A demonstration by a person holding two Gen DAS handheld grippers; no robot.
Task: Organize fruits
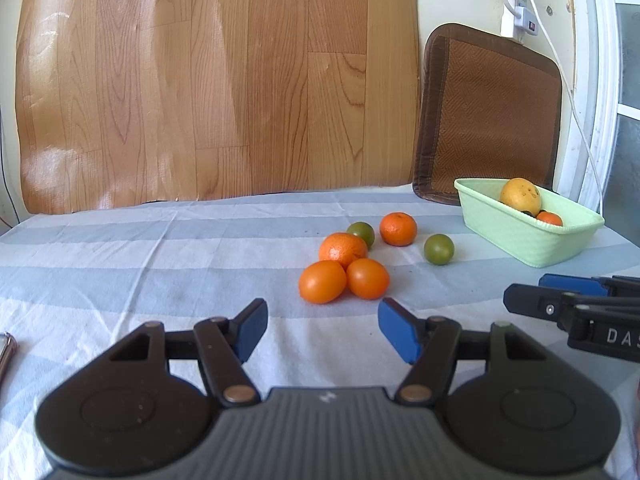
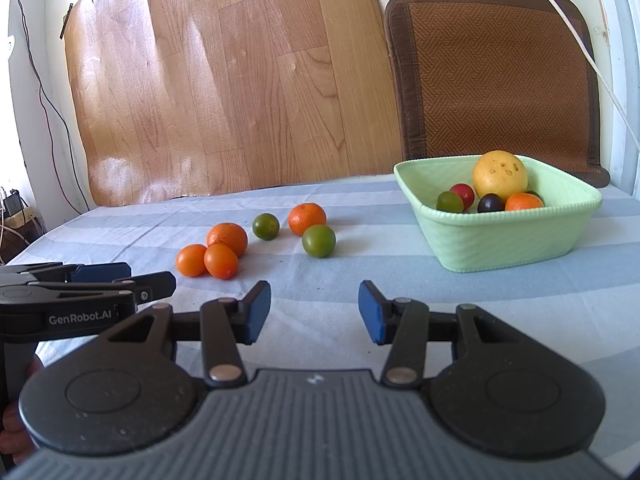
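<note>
Nearest me, bare striped cloth (image 2: 440, 320) lies under both tools — my left gripper (image 1: 322, 330) and right gripper (image 2: 314, 311) hover side by side, tilted down, jaws apart, holding nothing. Beyond them six loose fruits (image 1: 344, 266) cluster; farther right the green basket (image 2: 500, 240) — part filled — sits near the cloth's back edge.

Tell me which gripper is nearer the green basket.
Right. The right gripper sits just short of the green basket, which lies ahead to its right. The left gripper faces the orange fruits, farther off.
</note>
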